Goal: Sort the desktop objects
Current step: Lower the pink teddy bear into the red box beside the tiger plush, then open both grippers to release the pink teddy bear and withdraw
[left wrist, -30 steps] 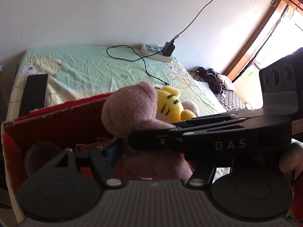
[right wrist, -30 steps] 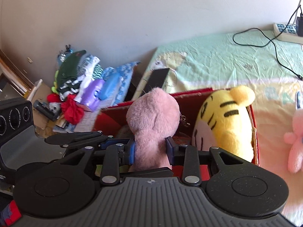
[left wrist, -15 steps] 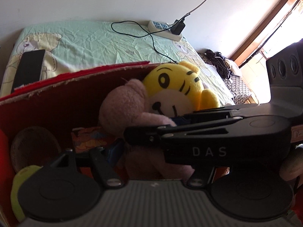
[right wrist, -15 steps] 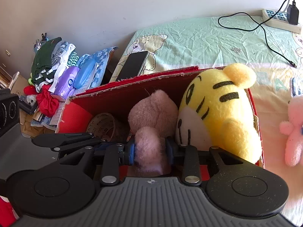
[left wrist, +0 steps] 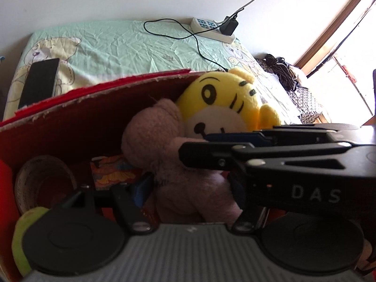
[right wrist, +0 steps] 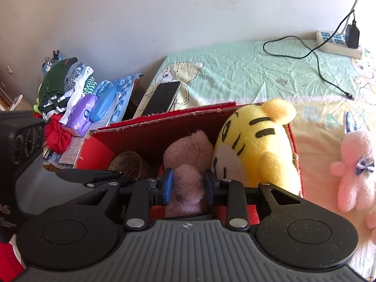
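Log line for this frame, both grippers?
left gripper: around pink plush bear, grip unclear | right gripper: shut on bear | red box: bear inside beside yellow tiger

1. Right gripper (right wrist: 188, 184) — blue pads pressed against both sides of the pink plush bear (right wrist: 188, 164), low inside the red box (right wrist: 150, 138).
2. Left gripper (left wrist: 188, 188) — its jaws stand apart around the same bear's body.

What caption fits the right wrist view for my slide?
Right tool shut on the pink plush bear, lowering it into the red box beside the yellow tiger plush.
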`<state>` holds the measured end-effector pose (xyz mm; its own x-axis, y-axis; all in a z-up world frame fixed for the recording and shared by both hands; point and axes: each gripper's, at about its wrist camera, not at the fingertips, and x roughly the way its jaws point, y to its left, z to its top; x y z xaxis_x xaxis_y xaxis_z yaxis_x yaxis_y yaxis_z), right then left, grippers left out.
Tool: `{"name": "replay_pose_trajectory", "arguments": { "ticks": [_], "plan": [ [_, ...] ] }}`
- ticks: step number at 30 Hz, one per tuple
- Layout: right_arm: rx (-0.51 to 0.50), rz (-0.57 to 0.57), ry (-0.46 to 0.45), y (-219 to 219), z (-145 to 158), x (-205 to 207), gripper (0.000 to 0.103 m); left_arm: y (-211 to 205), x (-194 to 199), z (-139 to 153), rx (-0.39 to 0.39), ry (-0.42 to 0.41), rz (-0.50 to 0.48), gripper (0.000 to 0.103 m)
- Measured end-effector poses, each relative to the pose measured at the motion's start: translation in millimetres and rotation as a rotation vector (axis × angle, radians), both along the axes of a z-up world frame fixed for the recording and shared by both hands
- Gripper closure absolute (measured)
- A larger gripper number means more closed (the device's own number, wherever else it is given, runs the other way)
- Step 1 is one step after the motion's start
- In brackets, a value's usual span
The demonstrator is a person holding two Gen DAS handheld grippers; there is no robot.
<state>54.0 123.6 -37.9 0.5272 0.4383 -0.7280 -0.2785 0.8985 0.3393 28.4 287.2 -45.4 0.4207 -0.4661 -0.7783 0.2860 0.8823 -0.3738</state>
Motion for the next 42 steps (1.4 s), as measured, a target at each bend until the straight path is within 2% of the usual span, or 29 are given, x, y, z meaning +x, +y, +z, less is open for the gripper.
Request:
{"name": "replay_pose_trajectory", "arguments": {
  "ticks": [5,10,16,25,35,42],
  "plan": [
    [0.046,-0.029,-0.014,-13.3,7.4,-8.3,0.078,-7.7,6.3,-3.8,0.038,0.029,-0.001,0.031],
    [0.063,-0.046,-0.011,-17.7,6.7,-12.0,0.081,-15.7,5.6,-2.8,0.088,0.014,-0.005,0.027],
    [0.064,-0.059,-0.013,-17.9,3.4,-13.5,0.081,-13.9,5.1,-2.7,0.100,0.020,0.018,0.022],
    [0.023,-0.084,-0.031,-20.5,-0.5,-14.8,0.080,-15.3,1.5,0.1,0.127,0.010,0.045,0.019],
    [0.039,-0.107,-0.044,-26.8,-2.2,-18.2,0.081,-23.4,0.1,1.0,0.154,0.006,0.057,0.019],
    [0.047,-0.115,-0.030,-29.8,-2.9,-19.1,0.082,-27.8,-1.6,2.7,0.197,-0.004,0.072,0.011]
  ]
}}
